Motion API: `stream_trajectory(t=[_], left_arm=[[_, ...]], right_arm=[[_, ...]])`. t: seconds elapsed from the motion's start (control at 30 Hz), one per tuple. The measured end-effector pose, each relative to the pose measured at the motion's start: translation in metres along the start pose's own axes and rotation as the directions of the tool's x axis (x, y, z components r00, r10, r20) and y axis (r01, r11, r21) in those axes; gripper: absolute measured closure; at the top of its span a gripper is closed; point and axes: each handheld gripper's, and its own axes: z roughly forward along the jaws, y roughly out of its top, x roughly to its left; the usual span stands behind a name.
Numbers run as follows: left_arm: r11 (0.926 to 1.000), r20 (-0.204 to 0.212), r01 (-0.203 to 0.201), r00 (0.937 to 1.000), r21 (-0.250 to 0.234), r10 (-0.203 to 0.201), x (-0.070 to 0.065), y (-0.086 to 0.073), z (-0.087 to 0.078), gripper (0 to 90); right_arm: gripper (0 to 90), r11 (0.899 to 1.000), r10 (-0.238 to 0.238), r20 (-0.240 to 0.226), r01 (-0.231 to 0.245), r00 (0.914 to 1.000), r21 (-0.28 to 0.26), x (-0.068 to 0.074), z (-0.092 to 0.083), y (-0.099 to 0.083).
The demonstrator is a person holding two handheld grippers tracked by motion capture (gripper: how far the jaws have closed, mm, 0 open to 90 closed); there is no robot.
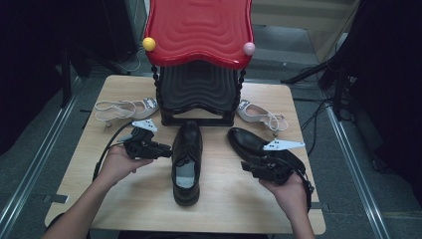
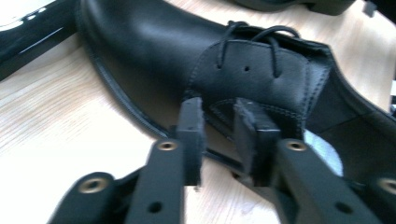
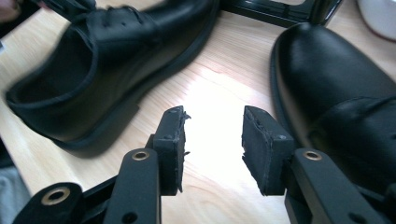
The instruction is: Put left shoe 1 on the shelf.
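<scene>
- Wooden table carries a black shoe, heel toward 6 o'clock, toe toward 12.
- Left claw, nearer, sits at its 9 o'clock side, narrowly parted against the leather.
- Right claw is spread, empty.

Blk shoes, red rippled tray
</scene>
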Motion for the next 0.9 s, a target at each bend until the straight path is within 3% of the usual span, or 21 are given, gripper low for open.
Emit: stream_trajectory(t=[0.1, 0.2, 0.27, 0.43, 0.63, 0.67, 0.9], left_arm=[[0.9999, -0.021, -0.009, 0.9997, 0.014, 0.009, 0.002, -0.003, 0.002, 87.4], [0.9991, -0.011, 0.026, 0.9996, 0.034, -0.026, 0.010, -0.012, 0.010, 89.0], [0.9962, -0.029, 0.037, 0.9990, 0.079, -0.035, 0.016, -0.018, 0.023, 89.5], [0.9933, -0.015, 0.045, 0.9989, 0.107, -0.044, 0.016, -0.021, 0.037, 90.0], [0.9935, -0.021, 0.060, 0.9981, 0.096, -0.058, 0.014, -0.020, 0.039, 90.0], [0.9935, -0.002, 0.060, 0.9982, 0.097, -0.060, 0.014, -0.020, 0.040, 90.0], [0.9952, 0.020, 0.036, 0.9991, 0.092, -0.038, -0.004, -0.015, 0.054, 90.0]], right_arm=[[62.6, 0.999, 0.030, -0.017, -0.030, 0.9994, -0.014, 0.020, -0.002, 0.004], [62.9, 0.999, 0.026, -0.026, -0.027, 0.9993, -0.022, 0.028, -0.002, 0.007], [63.1, 1.000, 0.005, -0.025, -0.006, 0.9997, -0.025, 0.038, 0.001, 0.011], [63.0, 1.000, 0.006, -0.028, -0.007, 0.9996, -0.025, 0.045, 0.005, 0.016], [63.0, 1.000, -0.010, -0.029, 0.010, 0.9995, -0.006, 0.052, 0.011, 0.020], [62.9, 1.000, -0.013, -0.028, 0.013, 0.9995, -0.008, 0.053, 0.012, 0.021], [63.0, 1.000, -0.015, -0.024, 0.015, 0.9996, -0.003, 0.055, 0.013, 0.021]])
